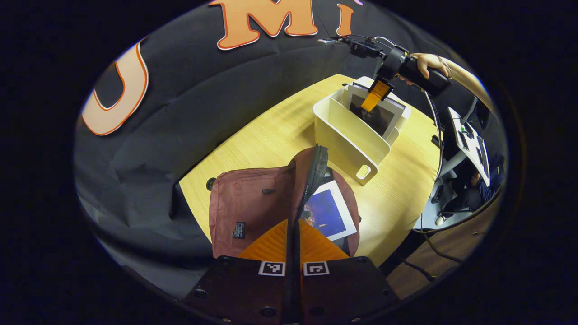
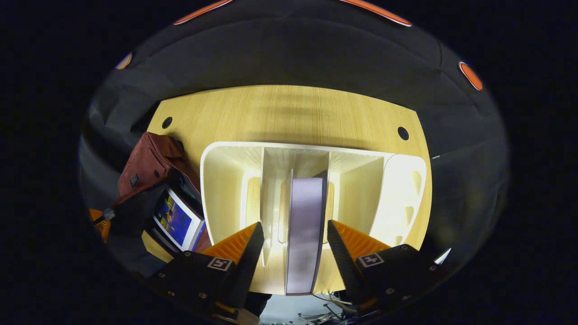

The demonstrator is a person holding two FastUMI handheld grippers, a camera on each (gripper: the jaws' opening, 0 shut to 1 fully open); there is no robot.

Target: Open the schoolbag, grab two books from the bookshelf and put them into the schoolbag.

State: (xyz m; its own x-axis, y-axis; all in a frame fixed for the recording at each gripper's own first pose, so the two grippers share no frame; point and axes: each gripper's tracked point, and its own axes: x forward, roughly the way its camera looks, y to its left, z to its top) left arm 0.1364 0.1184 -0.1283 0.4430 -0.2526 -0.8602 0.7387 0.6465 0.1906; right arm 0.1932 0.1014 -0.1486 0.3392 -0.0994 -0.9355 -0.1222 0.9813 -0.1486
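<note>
In the left gripper view, the left gripper (image 1: 293,246) pinches the open flap of the maroon schoolbag (image 1: 253,207) on the wooden table (image 1: 271,135), with a blue-covered book (image 1: 327,214) inside the bag; behind the bag, the right gripper (image 1: 375,95) dips into the white bookshelf (image 1: 350,140). In the right gripper view, the right gripper (image 2: 295,241) has its fingers spread wide, one on each side of the upright book (image 2: 305,234) in the bookshelf's (image 2: 226,180) middle slot, and they do not touch it.

schoolbag (image 1: 253,203): matt maroon cloth
bookshelf (image 2: 226,189): smooth cream plastic
table (image 2: 289,113): pale wood grain
book (image 1: 327,212): glossy cover
</note>
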